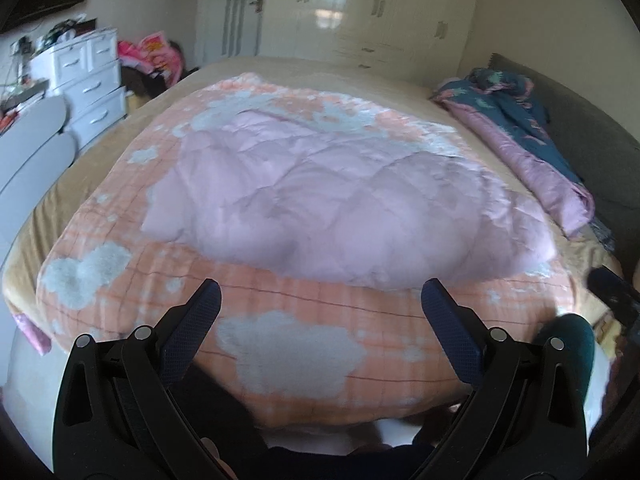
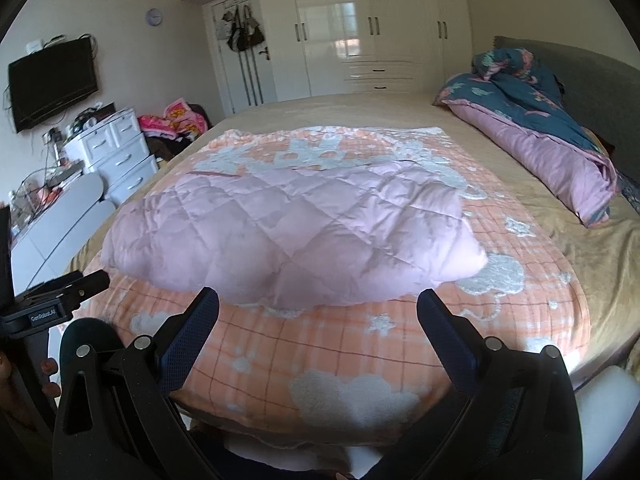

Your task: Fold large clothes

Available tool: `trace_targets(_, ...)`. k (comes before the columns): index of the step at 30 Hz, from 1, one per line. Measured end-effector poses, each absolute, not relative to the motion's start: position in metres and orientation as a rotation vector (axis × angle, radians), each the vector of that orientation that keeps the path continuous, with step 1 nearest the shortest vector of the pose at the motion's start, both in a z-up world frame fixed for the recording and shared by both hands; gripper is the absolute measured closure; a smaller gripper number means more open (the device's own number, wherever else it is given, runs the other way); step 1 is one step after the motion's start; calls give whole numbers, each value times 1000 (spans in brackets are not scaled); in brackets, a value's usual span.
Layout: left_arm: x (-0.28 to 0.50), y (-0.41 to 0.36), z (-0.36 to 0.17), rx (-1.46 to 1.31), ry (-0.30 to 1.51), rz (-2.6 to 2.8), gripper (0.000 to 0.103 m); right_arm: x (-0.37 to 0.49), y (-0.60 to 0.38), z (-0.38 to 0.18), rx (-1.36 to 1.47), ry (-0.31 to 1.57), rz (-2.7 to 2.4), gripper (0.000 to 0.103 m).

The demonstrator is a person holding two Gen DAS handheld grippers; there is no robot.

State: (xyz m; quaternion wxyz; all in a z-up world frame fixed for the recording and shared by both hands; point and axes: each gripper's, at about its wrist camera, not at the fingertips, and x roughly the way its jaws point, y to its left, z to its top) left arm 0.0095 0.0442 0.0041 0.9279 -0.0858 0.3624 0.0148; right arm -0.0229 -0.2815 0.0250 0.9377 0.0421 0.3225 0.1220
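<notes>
Mid-fold: pink quilted side of blanket (image 2: 288,236) doubled over peach cloud-print side, spread across bed (image 2: 580,248). Left gripper (image 1: 320,300) and right gripper (image 2: 318,302) hovering above near edge, jaws apart, empty. Next, likely: gripping near edge for another fold.

Left wrist view motion-blurred; pink quilt (image 1: 340,200) stitching indistinct. Orange blanket (image 2: 320,360) near edge cut off behind gripper frames. Dresser (image 2: 116,152) clutter unresolvable.
</notes>
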Motion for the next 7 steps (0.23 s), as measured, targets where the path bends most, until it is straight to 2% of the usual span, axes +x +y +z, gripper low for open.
trace_targets(3,28,84,-6,-243,788,110,9,-22,-327,22,133,641,115,4)
trace_targets(7,59,170,-16,-297,783,318,9,-27,-449,-7,216,660,-245,4)
